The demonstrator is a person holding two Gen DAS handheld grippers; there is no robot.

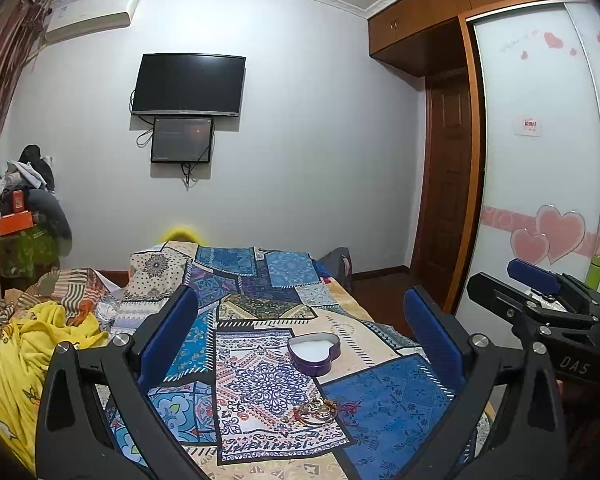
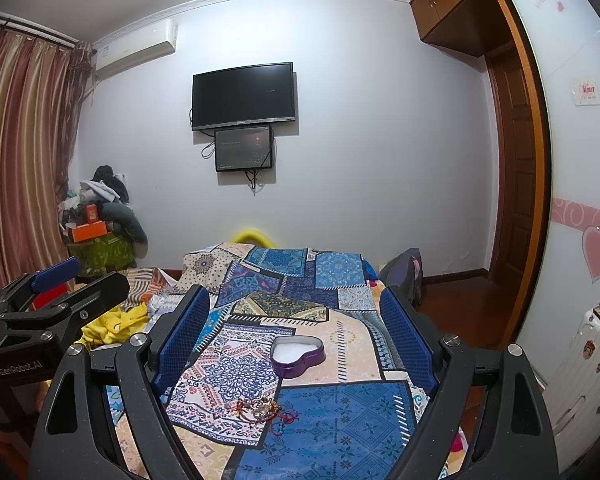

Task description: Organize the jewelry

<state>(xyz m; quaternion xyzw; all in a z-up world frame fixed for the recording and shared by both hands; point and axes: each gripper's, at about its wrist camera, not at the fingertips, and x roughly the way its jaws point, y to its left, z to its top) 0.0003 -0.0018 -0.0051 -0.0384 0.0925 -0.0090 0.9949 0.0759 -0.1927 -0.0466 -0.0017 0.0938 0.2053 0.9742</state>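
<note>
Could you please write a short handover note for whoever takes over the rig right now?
Left gripper: open, empty, held above the bed.
Right gripper: open, empty, alongside it.
Heart box: open on the quilt, no lid in view; the inside looks empty.
Jewelry: a small tangled pile with a red cord, on the quilt nearer the grippers than the box, apart from it.
Done: nothing in the box yet.
Left: pick up each piece and put it in the box.

Left tool (image 1: pixel 300 332): jaws spread wide, blue pads facing each other, nothing between them, held level. Right tool (image 2: pixel 296 328): same wide spread, empty, level. Both sit side by side, near one another, pointing the same way.
</note>
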